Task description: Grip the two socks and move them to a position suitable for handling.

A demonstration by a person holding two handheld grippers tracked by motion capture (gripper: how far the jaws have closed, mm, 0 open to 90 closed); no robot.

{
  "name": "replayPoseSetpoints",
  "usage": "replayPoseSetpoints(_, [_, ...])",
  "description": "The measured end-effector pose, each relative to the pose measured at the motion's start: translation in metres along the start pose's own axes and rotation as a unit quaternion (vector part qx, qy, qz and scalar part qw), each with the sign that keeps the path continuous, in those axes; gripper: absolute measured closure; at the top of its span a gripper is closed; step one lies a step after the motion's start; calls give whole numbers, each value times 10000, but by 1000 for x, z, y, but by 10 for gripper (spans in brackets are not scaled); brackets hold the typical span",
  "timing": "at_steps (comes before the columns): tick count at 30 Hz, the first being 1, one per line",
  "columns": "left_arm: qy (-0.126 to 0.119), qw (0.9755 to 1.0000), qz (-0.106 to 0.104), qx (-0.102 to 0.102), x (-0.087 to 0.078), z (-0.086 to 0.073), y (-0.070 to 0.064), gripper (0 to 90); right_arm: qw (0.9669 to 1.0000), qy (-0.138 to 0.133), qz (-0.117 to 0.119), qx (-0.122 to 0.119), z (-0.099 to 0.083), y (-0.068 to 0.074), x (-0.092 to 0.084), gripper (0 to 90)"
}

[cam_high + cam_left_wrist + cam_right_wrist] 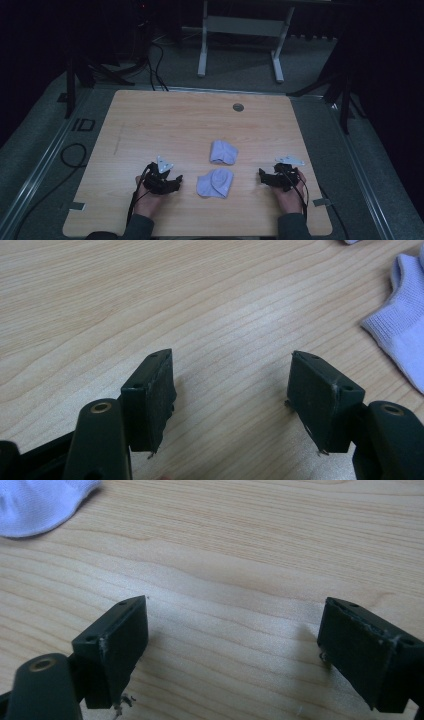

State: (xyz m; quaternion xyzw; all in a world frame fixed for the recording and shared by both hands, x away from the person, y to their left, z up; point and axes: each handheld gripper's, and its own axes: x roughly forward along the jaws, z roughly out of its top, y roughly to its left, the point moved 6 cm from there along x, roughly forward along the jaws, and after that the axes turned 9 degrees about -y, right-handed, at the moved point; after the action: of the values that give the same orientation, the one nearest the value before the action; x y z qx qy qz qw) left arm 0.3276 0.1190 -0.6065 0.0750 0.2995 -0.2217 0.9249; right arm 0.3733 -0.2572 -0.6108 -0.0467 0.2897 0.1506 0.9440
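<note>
Two pale lilac socks lie near the middle of the wooden table [150,120]: a far sock [223,152] and a near sock [215,183]. My left gripper [176,180] rests low at the front left, pointing right toward the near sock, jaws open with bare wood between them [232,385]. The near sock's edge [400,335] shows at the right of the left gripper view. My right gripper [261,175] sits at the front right, pointing left, jaws open and empty [232,635]. A sock's rounded end [35,502] lies at the top left of the right gripper view.
A round grommet hole [238,107] sits near the table's far edge. Behind the table stands a white frame [240,30] on the floor. Black cables [75,155] run along the left, and dark stands flank both sides.
</note>
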Motion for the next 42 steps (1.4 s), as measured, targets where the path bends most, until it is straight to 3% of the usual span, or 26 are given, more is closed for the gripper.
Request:
replayPoseSetpoints(16, [-45,10000,22,-7,2,0,-2,324,9999,42,91,-67,-1,3,-2,136])
replayPoseSetpoints(22, [-58,10000,24,-8,2,0,-2,319,9997,132,153,-110,1,10,-7,279])
replayPoseSetpoints(26, [-68,10000,22,-13,2,0,-3,317,9987,120,431,-260,4,18,-12,441])
replayPoseSetpoints(32, [-93,9999,45,-26,2,0,-3,311,9973,76,692,-254,9,29,-16,497])
replayPoseSetpoints(42, [-158,9999,50,-27,4,0,-5,299,9917,46,1102,-664,16,52,-23,618])
